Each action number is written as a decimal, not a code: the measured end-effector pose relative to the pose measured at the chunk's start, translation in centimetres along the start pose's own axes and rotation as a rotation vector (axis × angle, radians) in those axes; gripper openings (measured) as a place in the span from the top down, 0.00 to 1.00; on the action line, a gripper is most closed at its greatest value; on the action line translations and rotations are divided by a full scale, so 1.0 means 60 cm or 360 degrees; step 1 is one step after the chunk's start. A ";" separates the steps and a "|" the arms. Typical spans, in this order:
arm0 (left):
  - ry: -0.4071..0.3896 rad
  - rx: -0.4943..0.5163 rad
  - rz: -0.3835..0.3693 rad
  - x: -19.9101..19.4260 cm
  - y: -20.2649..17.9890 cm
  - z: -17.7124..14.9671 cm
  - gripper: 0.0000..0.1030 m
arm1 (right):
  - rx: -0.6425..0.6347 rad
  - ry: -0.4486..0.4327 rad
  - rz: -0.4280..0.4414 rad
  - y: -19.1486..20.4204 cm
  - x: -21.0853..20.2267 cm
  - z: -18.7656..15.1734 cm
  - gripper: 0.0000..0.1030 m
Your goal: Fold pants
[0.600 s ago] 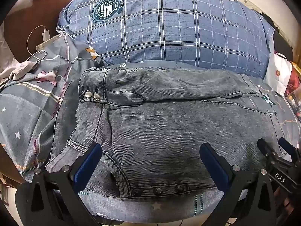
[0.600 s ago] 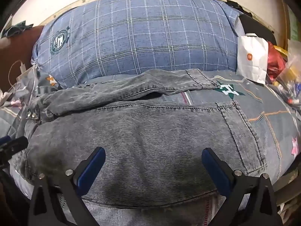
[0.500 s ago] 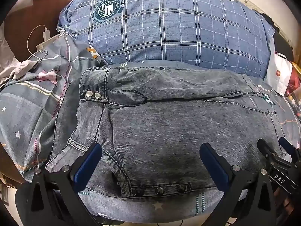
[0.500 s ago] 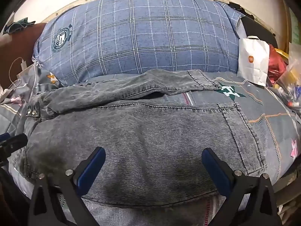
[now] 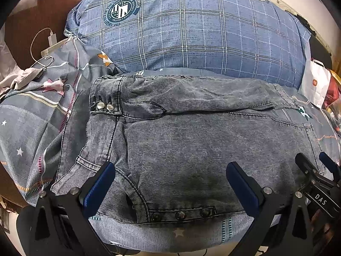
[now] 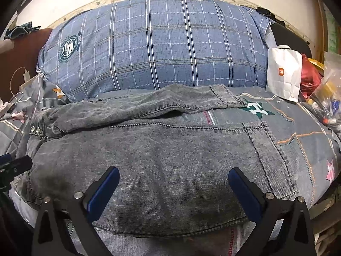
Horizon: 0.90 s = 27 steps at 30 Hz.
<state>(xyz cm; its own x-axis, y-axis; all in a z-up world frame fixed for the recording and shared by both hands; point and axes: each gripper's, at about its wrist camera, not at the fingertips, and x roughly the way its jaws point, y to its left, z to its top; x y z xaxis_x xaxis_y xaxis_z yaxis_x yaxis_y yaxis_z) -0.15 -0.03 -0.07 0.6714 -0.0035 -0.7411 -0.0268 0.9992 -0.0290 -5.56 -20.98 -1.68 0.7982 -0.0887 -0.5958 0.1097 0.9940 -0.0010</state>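
Both grippers' fingers [image 5: 100, 185] spread wide; pants [image 5: 191, 145] hem cropped.

The jeans [image 5: 191, 145] are a faded, washed grey denim with dark stitching and silver snap buttons [image 5: 104, 106], lying on a grey bedsheet [image 5: 27, 117] printed with white and pink stars and thin coloured stripes. Behind them the pillow [image 5: 191, 32] is blue plaid with white and dark lines and a teal-and-white round crest [image 5: 121, 10]. Each claw has blue pads [image 6: 102, 192] on black fingers, and the paper bag [image 6: 284, 72] is white with an orange logo.
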 end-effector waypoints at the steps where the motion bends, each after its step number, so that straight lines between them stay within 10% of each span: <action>1: -0.0007 0.0003 0.0000 -0.001 0.001 0.000 0.00 | -0.0003 -0.0006 0.0000 0.000 -0.001 0.000 0.00; 27: -0.0071 0.0010 -0.0015 -0.011 -0.007 -0.005 0.00 | -0.0003 -0.0022 -0.0012 -0.002 -0.007 0.000 0.00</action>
<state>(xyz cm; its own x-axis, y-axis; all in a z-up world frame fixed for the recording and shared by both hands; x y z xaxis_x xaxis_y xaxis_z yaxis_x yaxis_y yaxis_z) -0.80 -0.46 0.21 0.7038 -0.0114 -0.7103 -0.0157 0.9994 -0.0316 -5.89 -21.06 -1.43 0.8053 -0.0970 -0.5849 0.1148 0.9934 -0.0068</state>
